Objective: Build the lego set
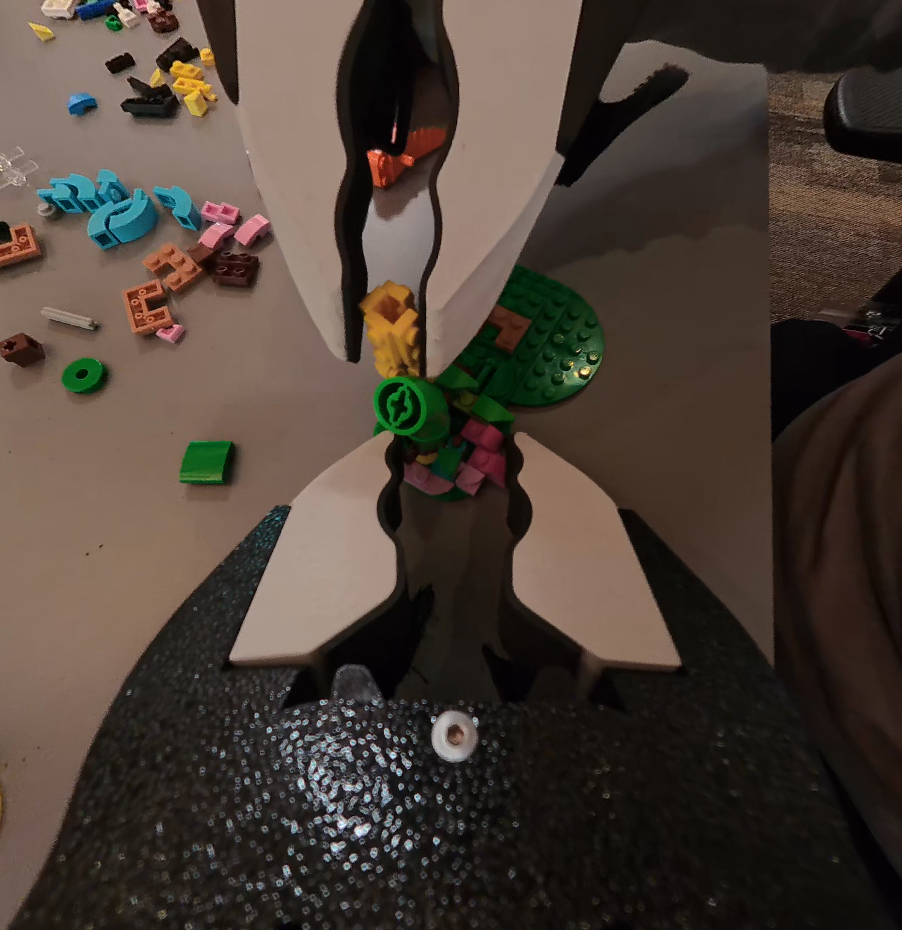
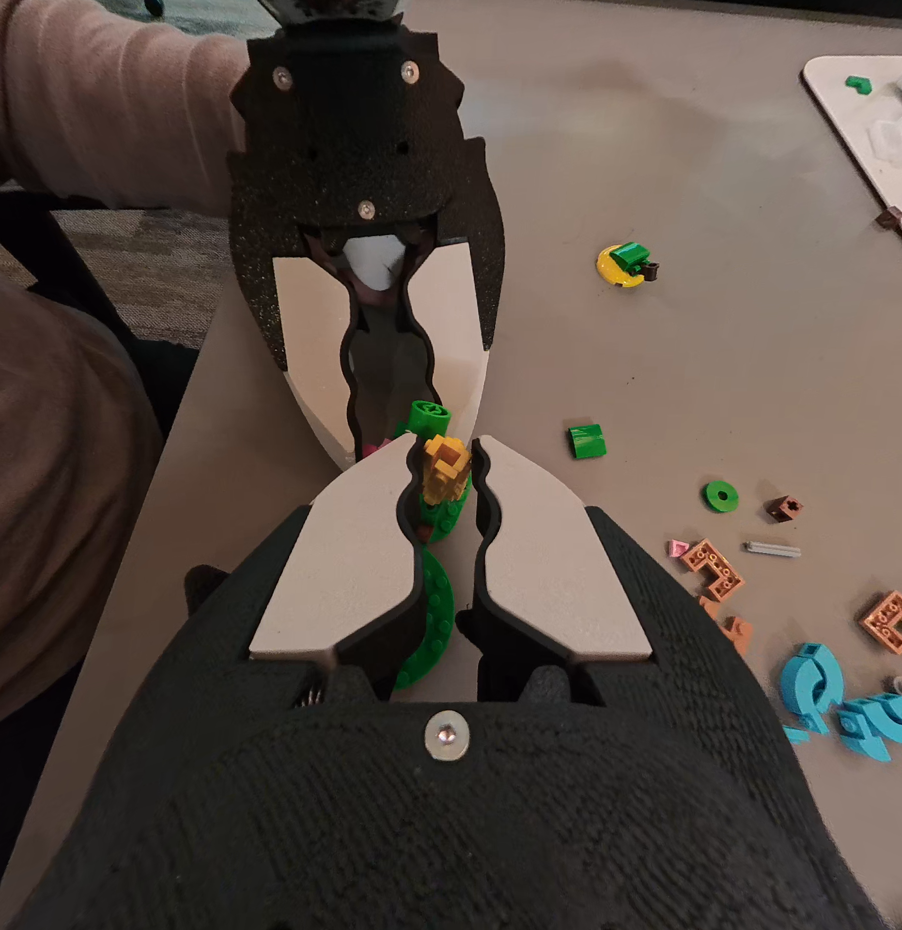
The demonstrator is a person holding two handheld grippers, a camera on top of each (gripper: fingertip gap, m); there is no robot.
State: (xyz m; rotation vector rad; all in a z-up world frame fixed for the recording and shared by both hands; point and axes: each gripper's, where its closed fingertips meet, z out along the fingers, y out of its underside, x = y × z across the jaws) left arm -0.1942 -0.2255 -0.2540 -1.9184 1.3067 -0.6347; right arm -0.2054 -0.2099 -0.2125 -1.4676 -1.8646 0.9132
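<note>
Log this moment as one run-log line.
left gripper: shut on pink-green cluster | right gripper: shut on yellow piece | green baseplate: on table | step: joining

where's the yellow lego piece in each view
Left wrist view: yellow piece sits at centre, between the far tongs' tips, just above the green round cylinder.
Right wrist view: yellow piece at centre, at the near tongs' tips, just below the same cylinder.
Shared landmark: green curved tile on the table.
</note>
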